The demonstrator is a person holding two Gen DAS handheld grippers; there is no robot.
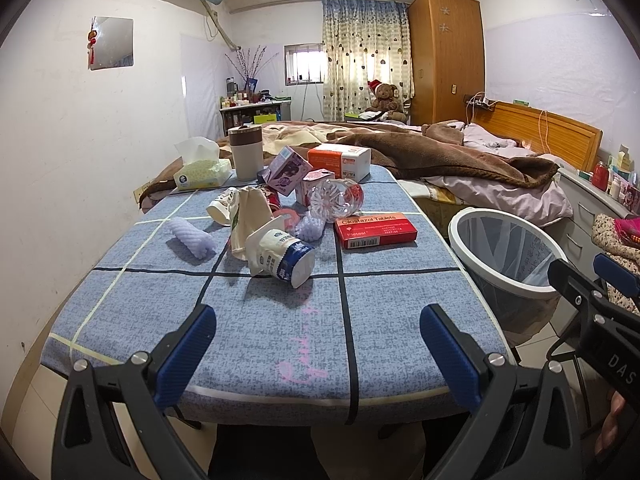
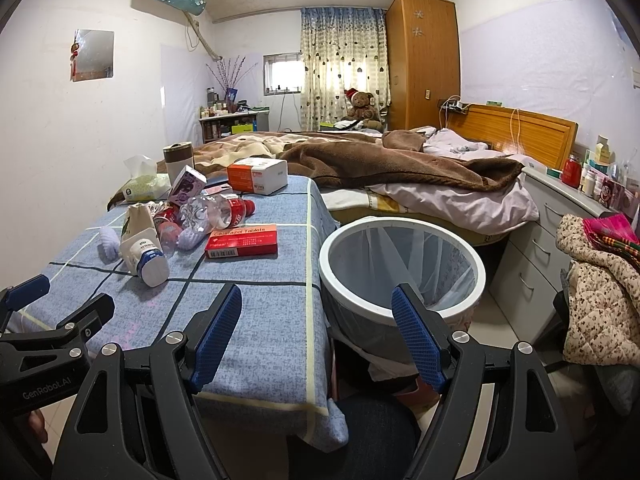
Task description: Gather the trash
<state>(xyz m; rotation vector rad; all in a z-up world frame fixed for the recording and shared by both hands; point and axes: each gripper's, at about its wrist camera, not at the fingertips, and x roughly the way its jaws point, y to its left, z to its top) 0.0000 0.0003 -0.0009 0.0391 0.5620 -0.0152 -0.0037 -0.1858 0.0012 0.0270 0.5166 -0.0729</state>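
Note:
Trash lies in a heap on the blue checked tablecloth (image 1: 280,320): a crushed white milk carton (image 1: 280,256), a red tablet box (image 1: 376,230), a clear plastic bottle (image 1: 334,198), a paper cup (image 1: 222,208) and purple wads (image 1: 191,238). A white-rimmed bin (image 1: 504,248) with a clear liner stands right of the table. My left gripper (image 1: 316,344) hovers open over the table's near edge, empty. In the right wrist view my right gripper (image 2: 318,332) is open and empty between the table corner and the bin (image 2: 400,268); the red tablet box (image 2: 242,240) and carton (image 2: 146,258) lie ahead to the left.
A tissue box (image 1: 200,170), a lidded cup (image 1: 245,152) and an orange-white box (image 1: 340,162) sit at the table's far end. A bed with a brown blanket (image 1: 440,152) lies beyond. A grey drawer unit (image 2: 536,256) and clothes (image 2: 600,280) stand to the right.

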